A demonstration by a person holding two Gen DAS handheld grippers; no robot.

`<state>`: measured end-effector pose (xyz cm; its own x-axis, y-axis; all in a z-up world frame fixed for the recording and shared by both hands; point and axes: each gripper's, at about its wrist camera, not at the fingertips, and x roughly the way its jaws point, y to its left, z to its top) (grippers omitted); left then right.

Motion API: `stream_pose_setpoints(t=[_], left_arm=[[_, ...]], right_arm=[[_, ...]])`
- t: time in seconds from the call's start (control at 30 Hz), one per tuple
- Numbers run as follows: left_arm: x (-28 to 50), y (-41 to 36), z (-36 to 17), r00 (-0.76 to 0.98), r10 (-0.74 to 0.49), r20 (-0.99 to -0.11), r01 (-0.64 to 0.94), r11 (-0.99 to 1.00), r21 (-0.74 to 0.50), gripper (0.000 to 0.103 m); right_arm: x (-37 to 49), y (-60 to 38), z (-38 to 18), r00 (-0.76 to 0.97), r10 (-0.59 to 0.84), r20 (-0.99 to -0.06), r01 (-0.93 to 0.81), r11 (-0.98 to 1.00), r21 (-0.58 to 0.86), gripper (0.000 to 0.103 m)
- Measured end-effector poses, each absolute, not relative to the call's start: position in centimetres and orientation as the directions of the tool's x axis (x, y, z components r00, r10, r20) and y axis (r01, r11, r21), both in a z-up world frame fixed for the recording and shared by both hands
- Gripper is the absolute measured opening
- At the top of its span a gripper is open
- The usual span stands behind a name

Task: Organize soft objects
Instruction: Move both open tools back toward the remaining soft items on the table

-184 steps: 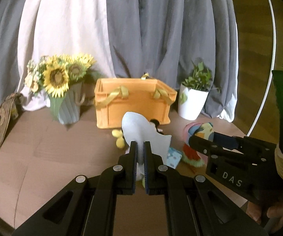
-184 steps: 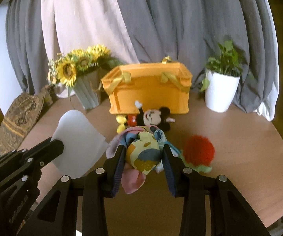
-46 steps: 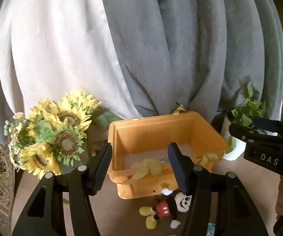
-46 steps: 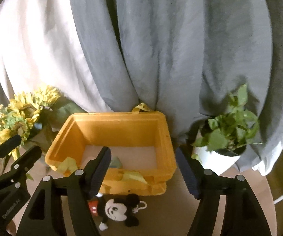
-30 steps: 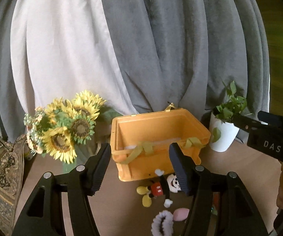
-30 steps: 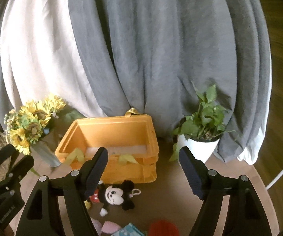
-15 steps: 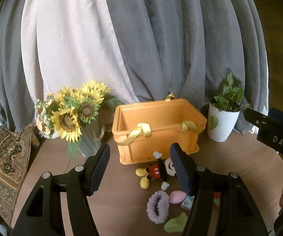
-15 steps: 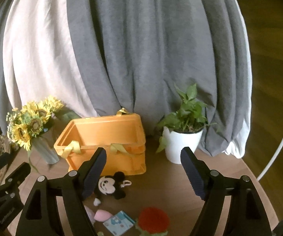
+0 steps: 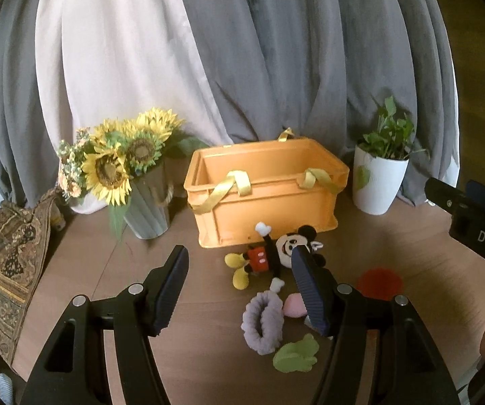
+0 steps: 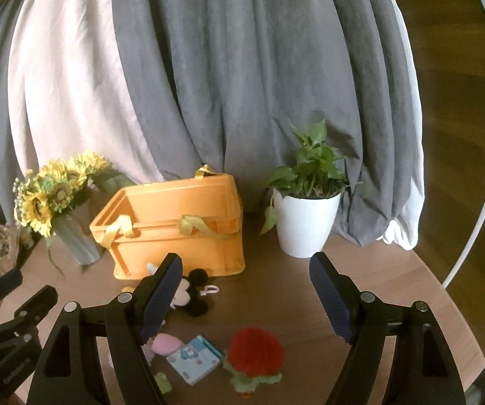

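Grippers spread wide and empty: left gripper (image 9: 240, 263) and right gripper (image 10: 245, 270) hang above a wooden table (image 9: 107, 270), where a Mickey Mouse plush (image 9: 269, 256), lilac scrunchie (image 9: 262, 324) and red plush strawberry (image 10: 254, 351) lie before the orange crate (image 9: 266, 195).

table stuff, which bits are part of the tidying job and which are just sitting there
Part of the job:
orange crate
Mickey plush
purple scrunchie
pink soft piece
green soft piece
red fuzzy toy
blue patterned pouch

Just lying about:
sunflower vase
potted plant
patterned cushion
curtains
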<state>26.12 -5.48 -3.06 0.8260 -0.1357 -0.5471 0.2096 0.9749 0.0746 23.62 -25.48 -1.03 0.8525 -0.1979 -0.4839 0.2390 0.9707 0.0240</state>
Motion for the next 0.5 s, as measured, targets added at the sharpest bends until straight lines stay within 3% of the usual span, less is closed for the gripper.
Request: stream_pose_setpoints(t=[0.5], left_arm=[[26.7, -6.2, -6.6, 0.767, -0.121, -0.63, 0.205, 0.977, 0.061, 0.063]], right_arm=[[23.5, -26.5, -5.0, 0.817, -0.178, -0.548, 0.25, 0.967, 0.058, 0.079]])
